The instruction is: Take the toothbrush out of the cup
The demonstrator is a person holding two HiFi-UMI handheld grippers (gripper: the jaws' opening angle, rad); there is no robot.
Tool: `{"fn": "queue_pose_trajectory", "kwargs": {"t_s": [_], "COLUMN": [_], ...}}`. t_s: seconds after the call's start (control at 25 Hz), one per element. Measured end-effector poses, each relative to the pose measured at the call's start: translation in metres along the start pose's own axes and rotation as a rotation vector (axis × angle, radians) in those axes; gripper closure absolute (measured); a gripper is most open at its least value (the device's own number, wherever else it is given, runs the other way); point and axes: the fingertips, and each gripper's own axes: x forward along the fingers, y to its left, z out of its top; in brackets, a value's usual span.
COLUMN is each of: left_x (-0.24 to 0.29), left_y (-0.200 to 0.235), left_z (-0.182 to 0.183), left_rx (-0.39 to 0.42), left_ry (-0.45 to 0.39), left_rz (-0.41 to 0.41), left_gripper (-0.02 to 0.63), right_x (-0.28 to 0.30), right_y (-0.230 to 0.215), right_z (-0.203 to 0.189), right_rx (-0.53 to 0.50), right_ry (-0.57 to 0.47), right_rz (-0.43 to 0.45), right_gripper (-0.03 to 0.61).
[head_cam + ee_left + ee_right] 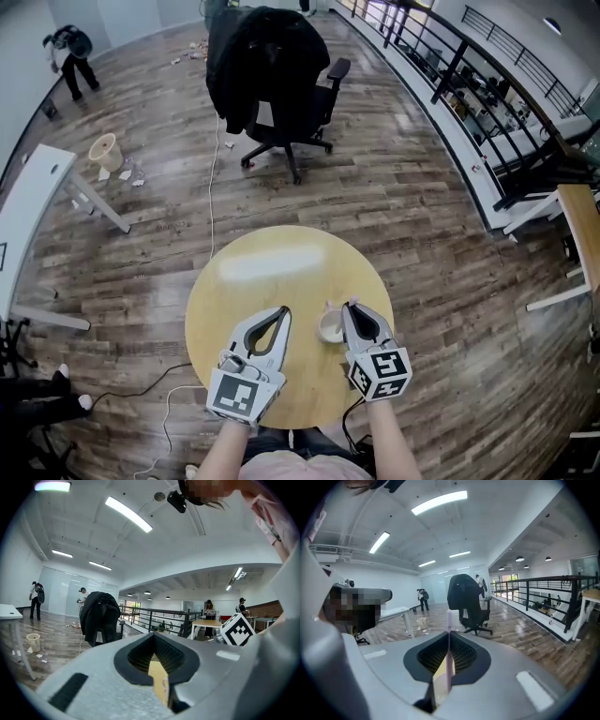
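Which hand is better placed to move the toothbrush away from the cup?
Right. The right gripper is shut on the toothbrush, just beside the cup. The left gripper is shut on nothing and sits farther off.

Pale pink toothbrush (449, 641) stands upright, pinched in the right claw (450, 635), near the white cup (331, 326).

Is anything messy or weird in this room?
Yes. Paper scraps lie on the floor beside the bin instead of in it, and more litter is scattered further back. A black jacket is slung over the office chair, hiding most of it.
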Motion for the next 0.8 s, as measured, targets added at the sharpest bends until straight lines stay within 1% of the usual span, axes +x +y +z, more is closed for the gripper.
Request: {"fn": "queue_pose_trajectory", "kwargs": {"t_s": [0.24, 0.44, 0.6, 0.8], "left_x": [-0.013, -0.029, -0.041, -0.057], "left_y": [-0.013, -0.030, -0.041, -0.054], "left_z": [0.028, 0.057, 0.076, 0.083], "left_rx": [0.030, 0.052, 0.074, 0.101], "left_ry": [-0.050, -0.115, -0.153, -0.177], "left_rz": [-0.008, -0.016, -0.025, -0.033], "left_gripper": [0.617, 0.615, 0.616, 0.617], "right_x": [-0.042, -0.082, -0.105, -0.129], "right_y": [0.016, 0.041, 0.056, 0.060], "right_z": [0.052, 0.090, 0.102, 0.099], "right_rx": [-0.012, -0.038, -0.062, -0.027], "right_ry": [-0.165, -0.287, -0.327, -0.350], "right_rz": [0.016, 0.050, 0.051, 0.035], "right_gripper": [0.560, 0.560, 0.560, 0.560]}}
